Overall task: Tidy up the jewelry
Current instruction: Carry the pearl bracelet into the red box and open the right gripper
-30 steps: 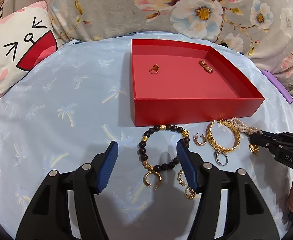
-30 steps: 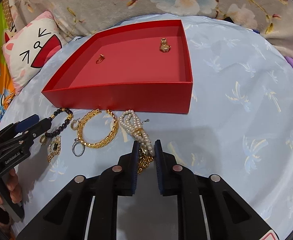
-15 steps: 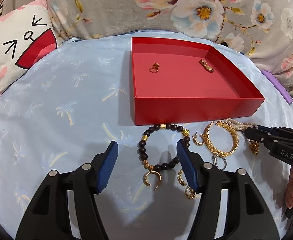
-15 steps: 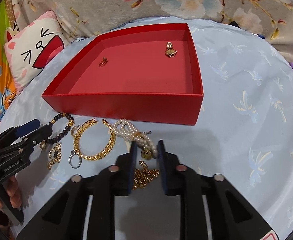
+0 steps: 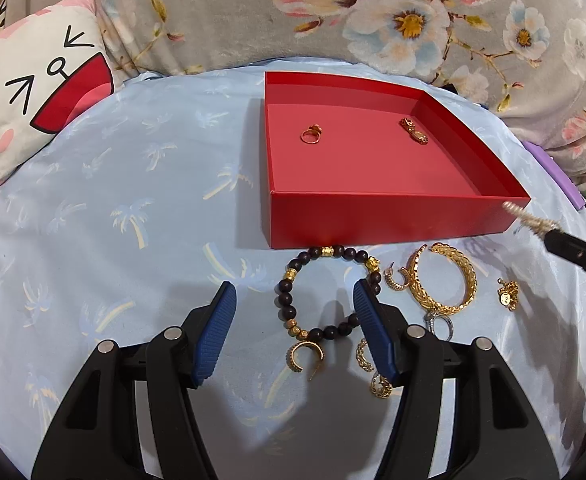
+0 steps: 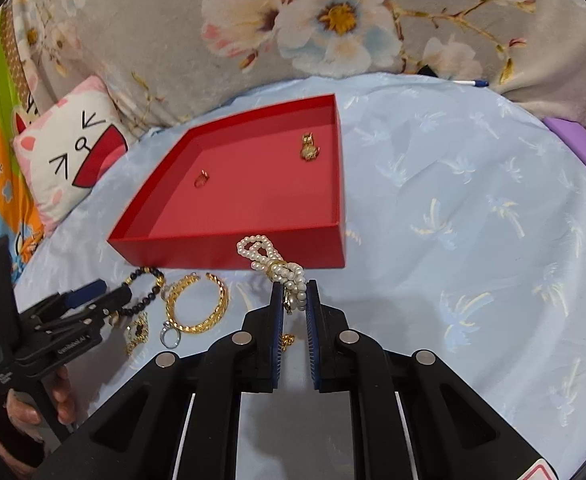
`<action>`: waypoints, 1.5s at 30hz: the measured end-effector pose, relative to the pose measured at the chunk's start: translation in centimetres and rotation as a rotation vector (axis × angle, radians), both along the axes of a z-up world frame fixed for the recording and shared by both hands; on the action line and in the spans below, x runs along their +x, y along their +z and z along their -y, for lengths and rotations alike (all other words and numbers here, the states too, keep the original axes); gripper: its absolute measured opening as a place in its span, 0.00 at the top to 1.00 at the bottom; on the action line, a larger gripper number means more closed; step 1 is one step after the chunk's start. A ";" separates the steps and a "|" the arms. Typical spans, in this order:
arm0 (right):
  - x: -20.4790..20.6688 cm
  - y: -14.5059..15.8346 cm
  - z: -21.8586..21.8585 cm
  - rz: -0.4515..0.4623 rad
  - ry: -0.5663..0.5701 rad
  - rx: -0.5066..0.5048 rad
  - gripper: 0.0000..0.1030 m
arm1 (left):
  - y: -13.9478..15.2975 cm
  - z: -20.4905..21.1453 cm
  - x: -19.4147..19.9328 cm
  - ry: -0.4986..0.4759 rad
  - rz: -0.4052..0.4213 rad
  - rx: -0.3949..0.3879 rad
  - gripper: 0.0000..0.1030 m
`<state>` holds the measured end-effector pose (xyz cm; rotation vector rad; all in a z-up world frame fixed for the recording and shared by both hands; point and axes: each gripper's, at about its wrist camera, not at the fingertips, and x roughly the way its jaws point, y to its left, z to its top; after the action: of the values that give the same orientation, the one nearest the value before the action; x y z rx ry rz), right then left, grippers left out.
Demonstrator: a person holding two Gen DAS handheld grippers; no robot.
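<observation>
While the right gripper point(image 6: 293, 296) closes on the looped white pearl strand point(image 6: 273, 262), its loose loops could snag the near wall of the shallow red cardboard tray point(image 6: 229, 254); the left gripper point(image 5: 293, 330) stands open, empty.

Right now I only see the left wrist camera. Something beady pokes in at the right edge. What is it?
Observer: A pearl bracelet, pinched between the pads of the right gripper.
Operator: Is it lying on the cloth?
Observer: It looks lifted. Its loops stick out past the fingertips, in front of the near wall of the red box.
Operator: Is there anything behind the box I can't see?
Observer: Yes, a white pen with a blue tip lies at the far edge of the blue cloth.
</observation>
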<state>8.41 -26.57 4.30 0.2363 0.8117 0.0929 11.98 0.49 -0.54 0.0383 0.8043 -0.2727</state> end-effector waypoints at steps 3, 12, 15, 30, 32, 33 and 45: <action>-0.3 1.3 0.4 0.039 -0.015 0.008 0.90 | 0.0 -0.1 0.0 0.001 -0.002 -0.003 0.43; 3.5 4.5 1.2 0.080 -0.021 -0.046 0.90 | 0.0 -0.2 0.1 0.006 -0.006 -0.004 0.43; 6.5 4.2 1.1 0.049 -0.018 -0.048 0.90 | 0.0 -0.2 0.2 0.007 -0.008 -0.006 0.43; 15.3 -0.2 -1.9 -0.061 -0.002 -0.099 0.90 | -0.2 -0.4 0.5 0.008 -0.027 -0.027 0.43; 15.5 -0.6 -1.9 -0.066 -0.002 -0.093 0.89 | -0.2 -0.4 0.6 0.008 -0.032 -0.030 0.42; 15.5 -0.7 -1.8 -0.065 -0.006 -0.092 0.88 | -0.1 -0.5 0.6 0.008 -0.033 -0.031 0.42; 9.2 1.5 0.8 -0.021 -0.031 -0.040 0.87 | -0.3 -0.6 1.1 0.024 -0.049 -0.026 0.42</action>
<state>17.63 -27.38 5.82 0.2121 0.8297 0.0444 13.05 1.07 -0.83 -0.0020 0.8493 -0.2625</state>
